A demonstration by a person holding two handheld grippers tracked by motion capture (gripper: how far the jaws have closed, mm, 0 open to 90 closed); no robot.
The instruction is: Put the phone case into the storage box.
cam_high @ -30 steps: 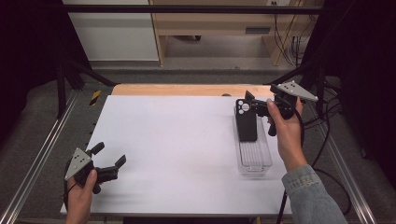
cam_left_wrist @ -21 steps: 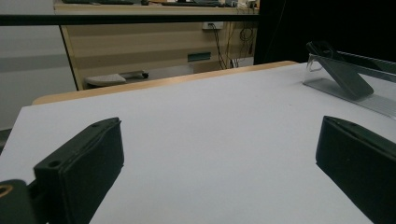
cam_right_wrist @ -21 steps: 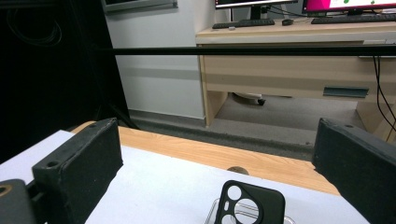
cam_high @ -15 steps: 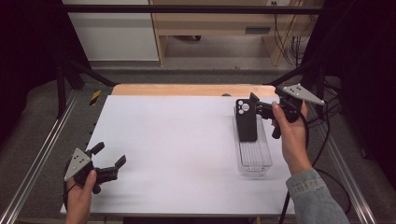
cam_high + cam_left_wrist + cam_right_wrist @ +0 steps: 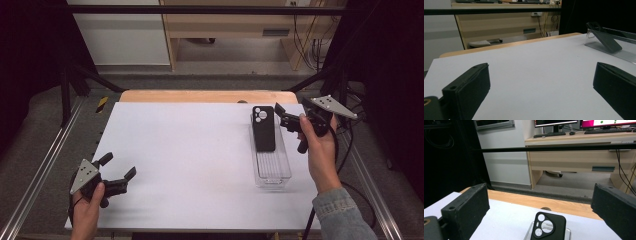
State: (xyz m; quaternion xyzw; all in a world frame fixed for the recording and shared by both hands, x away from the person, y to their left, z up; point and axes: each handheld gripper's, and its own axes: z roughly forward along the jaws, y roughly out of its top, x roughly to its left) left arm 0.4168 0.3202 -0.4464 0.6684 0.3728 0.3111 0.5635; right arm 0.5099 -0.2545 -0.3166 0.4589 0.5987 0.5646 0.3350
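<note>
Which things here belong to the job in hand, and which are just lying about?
In the job:
black phone, leaning in the clear tray
right gripper, jaws open beside the phone

Lying about:
left gripper, open, far off
yellow-black tool left of the table

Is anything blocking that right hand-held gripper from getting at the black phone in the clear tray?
Nothing visible does. The right hand-held gripper hovers open just beside the phone, whose top end leans up over the rim of the clear tray, with only open air between them.
</note>
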